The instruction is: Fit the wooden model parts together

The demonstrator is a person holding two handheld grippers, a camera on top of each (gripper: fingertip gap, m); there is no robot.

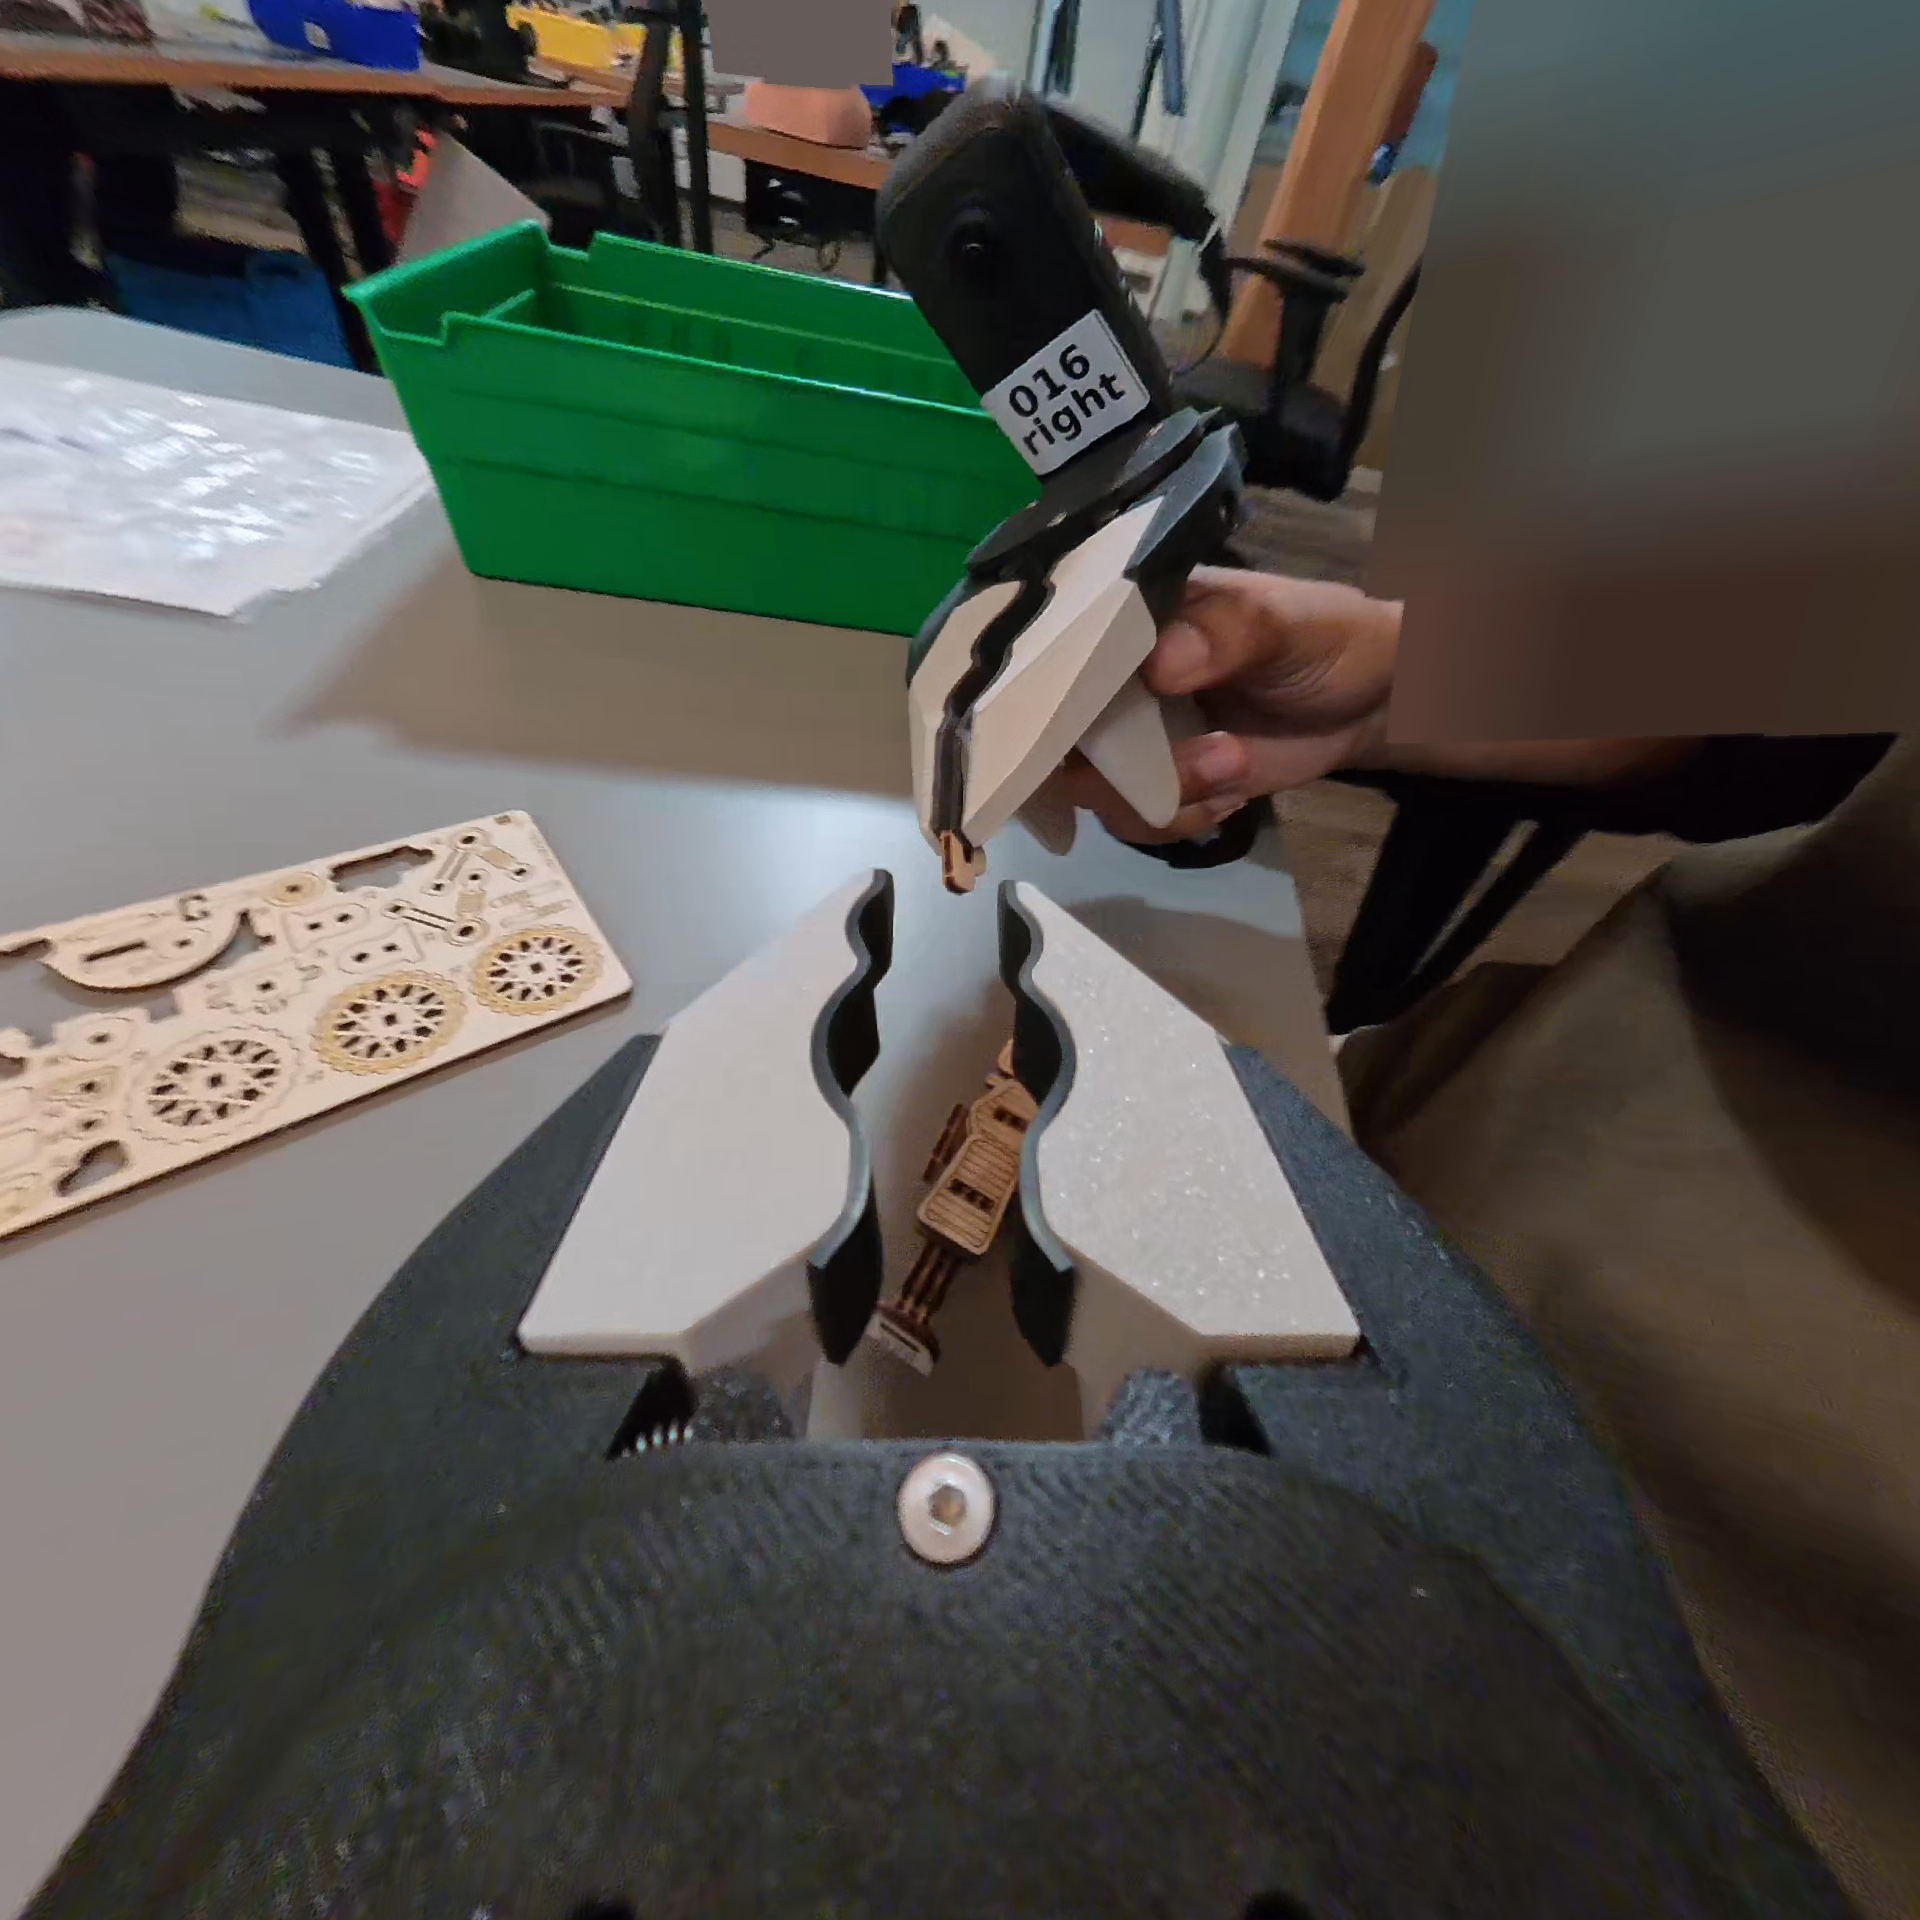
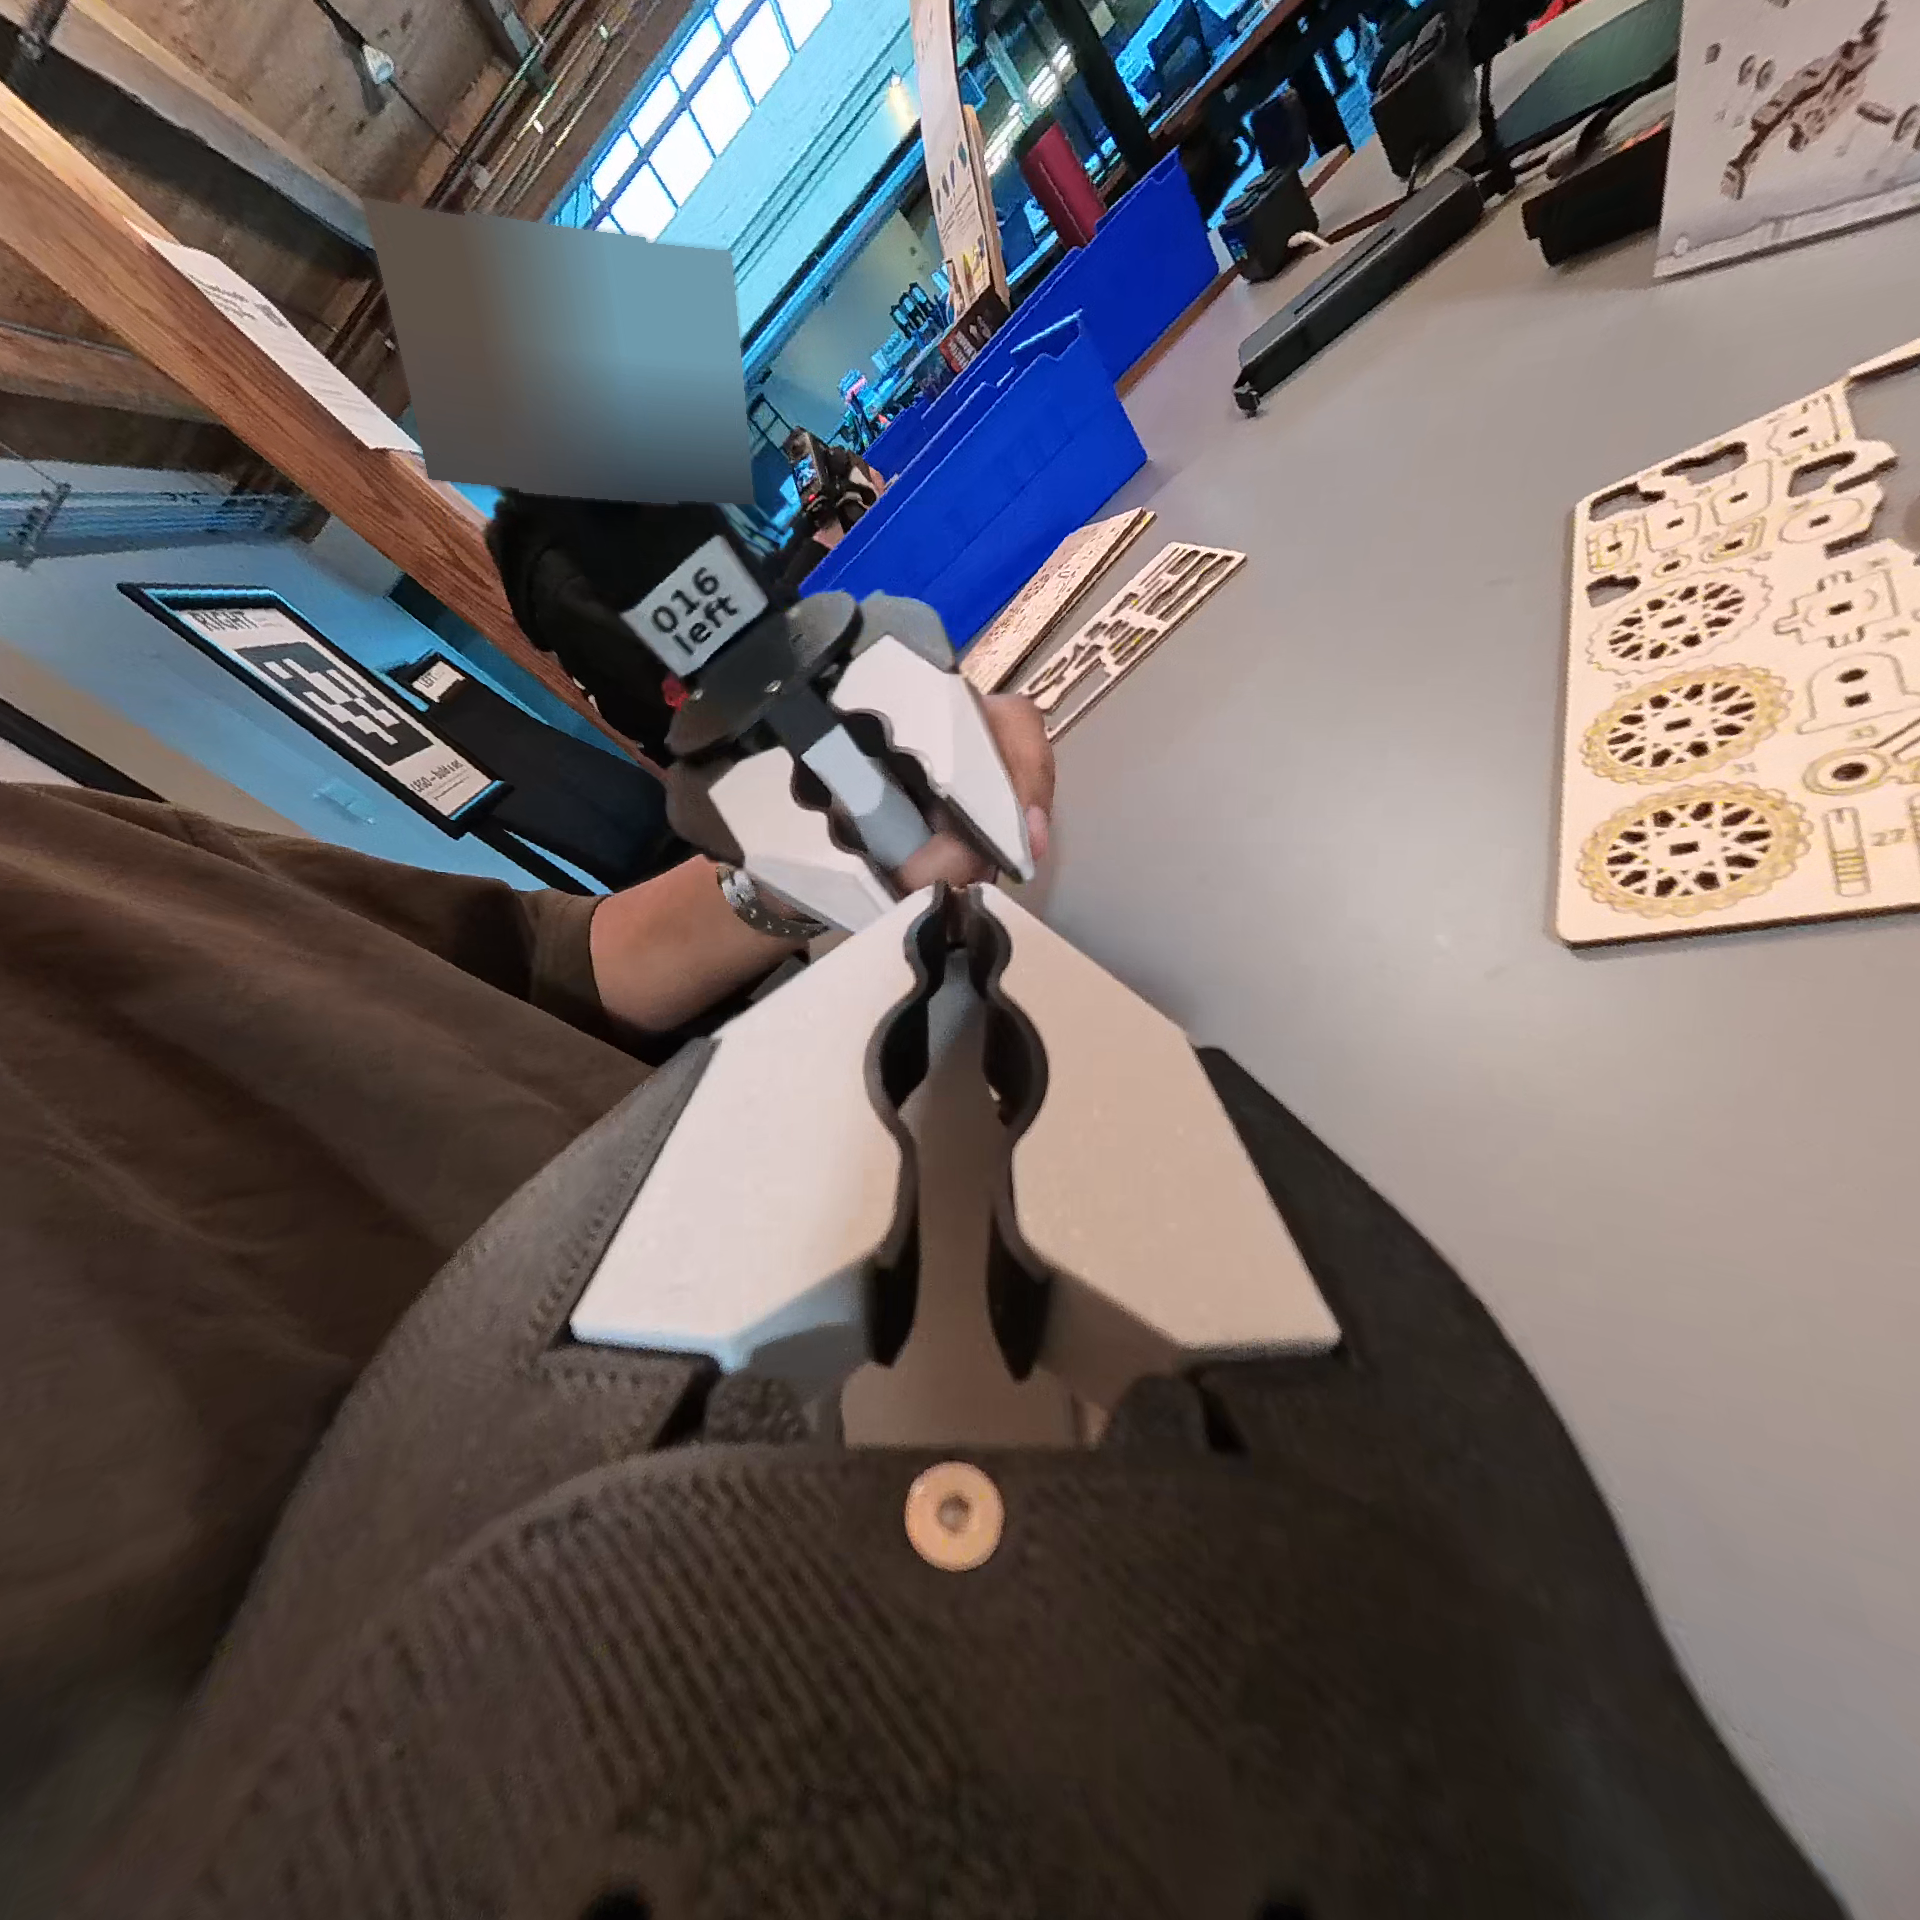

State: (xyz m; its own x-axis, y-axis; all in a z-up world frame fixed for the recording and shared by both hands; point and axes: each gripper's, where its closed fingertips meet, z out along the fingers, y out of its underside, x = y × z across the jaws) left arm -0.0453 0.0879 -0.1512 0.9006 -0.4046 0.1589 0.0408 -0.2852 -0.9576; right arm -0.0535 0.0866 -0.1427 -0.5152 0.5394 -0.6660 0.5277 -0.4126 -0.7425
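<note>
Pinching a small wooden piece [image 1: 961, 864] at its tips, the right gripper [image 1: 951, 831] hovers over the left gripper [image 1: 945, 914], whose jaws gape above a wooden assembly [image 1: 961, 1184] on the grey table [image 1: 623, 748].

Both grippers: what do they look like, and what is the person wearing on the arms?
The left gripper and right gripper match: pale grey wedge fingers with wavy black inner pads on a textured black body with one silver screw. Each carries a black camera stick bearing a white label. The person wears a brown short sleeve and a metal wristwatch on the left wrist.
</note>
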